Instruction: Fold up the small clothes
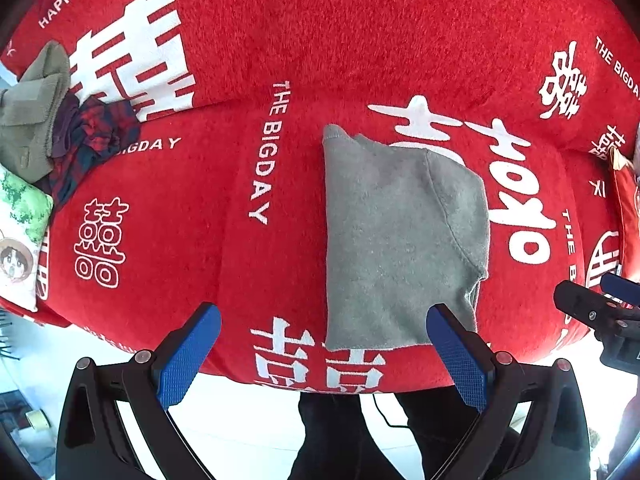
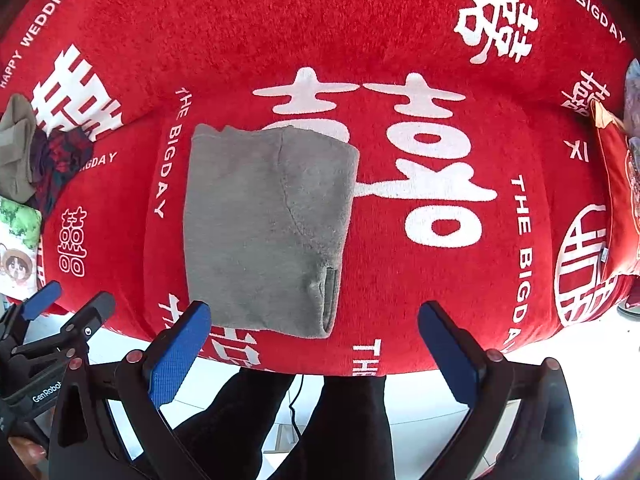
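Red "THE BIGDAY" sofa cover [image 1: 280, 40] under folded grey garment [image 1: 400, 240]; left gripper [image 1: 324, 356] and right gripper [image 2: 314, 354] both released, empty.

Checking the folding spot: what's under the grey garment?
The folded grey garment lies on a red printed cover, hiding part of its white lettering; anything between its layers is hidden.

a grey fleece garment [image 1: 400, 240] lies folded into a flat, upright rectangle, a curved seam across its upper layer, its lower edge near the front.
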Tool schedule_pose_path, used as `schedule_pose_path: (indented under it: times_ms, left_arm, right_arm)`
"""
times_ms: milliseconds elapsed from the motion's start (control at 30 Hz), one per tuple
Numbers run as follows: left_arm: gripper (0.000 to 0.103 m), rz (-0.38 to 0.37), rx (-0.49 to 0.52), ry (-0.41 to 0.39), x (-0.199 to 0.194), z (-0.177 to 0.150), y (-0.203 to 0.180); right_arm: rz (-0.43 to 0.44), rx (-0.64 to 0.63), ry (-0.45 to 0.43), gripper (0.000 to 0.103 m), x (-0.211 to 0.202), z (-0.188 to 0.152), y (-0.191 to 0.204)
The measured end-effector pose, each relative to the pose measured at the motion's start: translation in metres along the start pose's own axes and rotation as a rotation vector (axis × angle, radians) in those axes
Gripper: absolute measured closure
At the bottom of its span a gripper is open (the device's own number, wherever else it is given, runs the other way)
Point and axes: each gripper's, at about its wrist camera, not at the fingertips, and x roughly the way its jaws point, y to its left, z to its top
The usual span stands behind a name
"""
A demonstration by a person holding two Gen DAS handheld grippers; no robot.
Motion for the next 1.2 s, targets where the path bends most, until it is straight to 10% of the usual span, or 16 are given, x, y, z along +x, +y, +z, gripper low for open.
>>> schedule_pose_path:
  times_ms: [1200]
  left_arm:
    - [0.0,0.025,-0.016,-0.014,-0.0061,-0.0016,0.0042]
  right_arm:
    - [-0.018,-0.017,-0.011,0.0,-0.0032,-0.0011,0.0073]
